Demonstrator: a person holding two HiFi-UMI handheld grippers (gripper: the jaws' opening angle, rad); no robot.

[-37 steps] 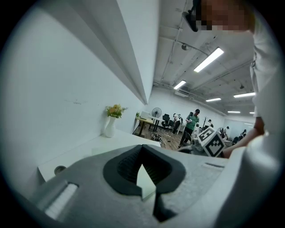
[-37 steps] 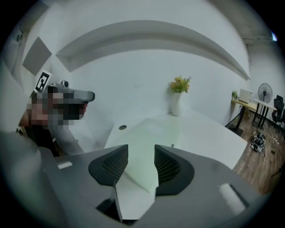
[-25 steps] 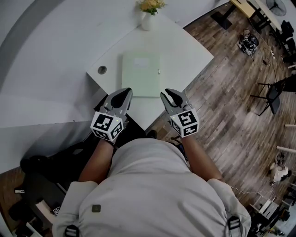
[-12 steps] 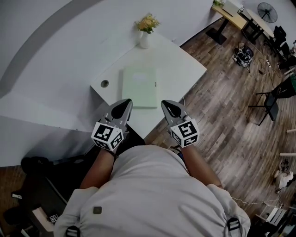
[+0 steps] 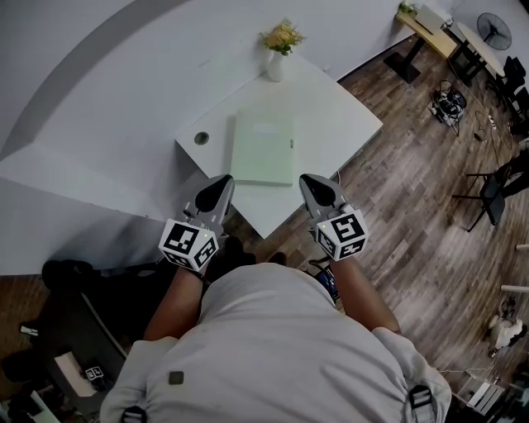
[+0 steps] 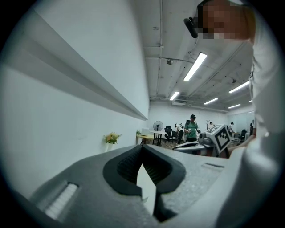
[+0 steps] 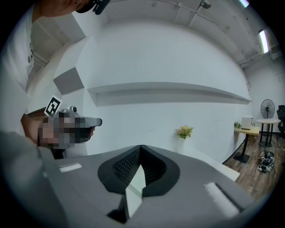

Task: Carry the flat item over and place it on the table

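The flat item is a pale green folder (image 5: 263,147) that lies flat on the white table (image 5: 339,116), near its front corner. Neither gripper touches it. My left gripper (image 5: 221,183) hangs just short of the table's near edge, left of the folder, with its jaws together and nothing in them. My right gripper (image 5: 316,183) is level with it on the right, also shut and empty. In the left gripper view the left gripper's (image 6: 142,153) tips meet. In the right gripper view the right gripper's (image 7: 140,153) tips meet too.
A white vase of yellow flowers (image 5: 278,49) stands at the table's far corner, and a round cable hole (image 5: 202,138) sits at its left corner. A white wall with a ledge runs along the left. Wood floor, chairs (image 5: 496,173) and a fan (image 5: 493,25) lie to the right.
Both grippers have drawn back a little from the folder toward my body. The folder stays where it lay on the table.
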